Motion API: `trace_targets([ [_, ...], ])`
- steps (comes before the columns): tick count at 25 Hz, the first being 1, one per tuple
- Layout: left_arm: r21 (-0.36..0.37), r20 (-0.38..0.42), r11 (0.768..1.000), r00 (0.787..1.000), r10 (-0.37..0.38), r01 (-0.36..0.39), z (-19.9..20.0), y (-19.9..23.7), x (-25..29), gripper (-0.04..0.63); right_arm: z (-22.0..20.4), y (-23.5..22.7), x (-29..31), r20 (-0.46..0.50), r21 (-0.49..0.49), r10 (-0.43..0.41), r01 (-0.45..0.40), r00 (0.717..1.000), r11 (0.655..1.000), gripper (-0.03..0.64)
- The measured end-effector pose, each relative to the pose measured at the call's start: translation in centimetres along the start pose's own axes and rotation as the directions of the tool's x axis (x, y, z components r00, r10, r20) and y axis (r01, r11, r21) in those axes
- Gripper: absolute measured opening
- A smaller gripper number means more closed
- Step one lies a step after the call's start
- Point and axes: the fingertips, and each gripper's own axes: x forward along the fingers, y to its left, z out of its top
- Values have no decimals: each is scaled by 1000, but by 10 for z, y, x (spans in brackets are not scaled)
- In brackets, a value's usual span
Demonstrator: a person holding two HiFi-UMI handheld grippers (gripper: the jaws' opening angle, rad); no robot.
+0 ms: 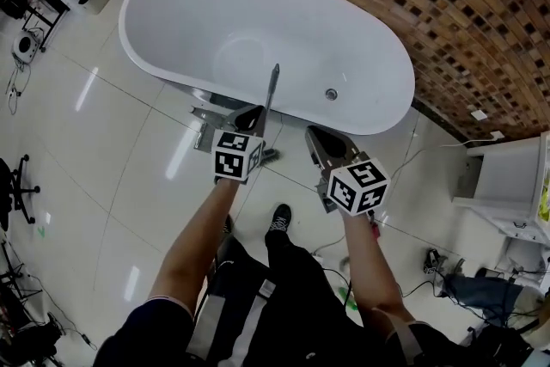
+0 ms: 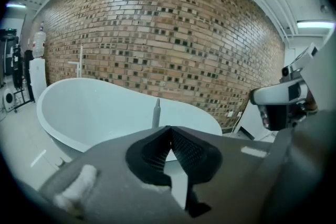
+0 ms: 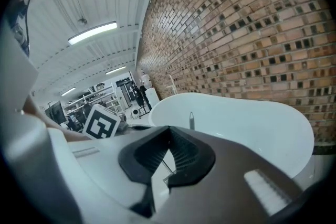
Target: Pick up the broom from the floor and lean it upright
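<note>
The broom (image 1: 271, 97) is standing upright against the near side of the white bathtub (image 1: 361, 39), its grey handle rising past the rim. My left gripper (image 1: 251, 118) is hovering just in front of the handle with its jaws pressed together on nothing. My right gripper (image 1: 320, 137) is sitting a little to the right, apart from the broom, and its jaws are also meeting at the tips with nothing between them.

In the left gripper view, the handle's pointed top (image 2: 156, 113) is poking up just beyond and slightly left of the closed left gripper (image 2: 169, 131), with the bathtub (image 2: 89, 107) and the brick wall (image 2: 173, 34) behind it. In the right gripper view, the same tip (image 3: 191, 119) is showing just right of the right gripper (image 3: 168, 131) against the bathtub (image 3: 252, 123). Only the head view is showing the lower end. A grey shape at the tub's base beside my left gripper is probably the broom head, though the gripper is partly covering it.

The glossy tiled floor (image 1: 112, 150) is lying open to my left. On my right a white cabinet (image 1: 516, 176) and cables are crowding the space, and my shoe (image 1: 279, 219) is planted just below the grippers.
</note>
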Motion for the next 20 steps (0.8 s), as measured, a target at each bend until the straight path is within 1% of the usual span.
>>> trace_targets([
  [3, 21, 21, 998, 998, -60, 60, 10, -7, -36, 2, 9, 30, 2, 29, -27, 9, -8, 1000, 1000, 3],
  [7, 28, 32, 990, 989, -142, 141, 19, -19, -86, 2, 21, 70, 0, 61, -64, 26, -22, 998, 998, 3],
  [11, 83, 36, 972, 974, -223, 220, 35, -35, -125, 2, 34, 98, -1, 80, -118, 18, -9, 997, 993, 3],
  [13, 108, 46, 963, 967, -252, 246, 42, -42, -143, 2, 40, 110, -4, 96, -140, 13, 1, 995, 990, 3],
  [17, 140, 56, 947, 952, -300, 290, 48, -51, -175, 2, 48, 132, -10, 133, -154, 6, 15, 991, 988, 3],
  [20, 141, 67, 943, 947, -314, 303, 51, -53, -193, 2, 48, 144, -13, 137, -165, 9, 14, 990, 986, 3],
])
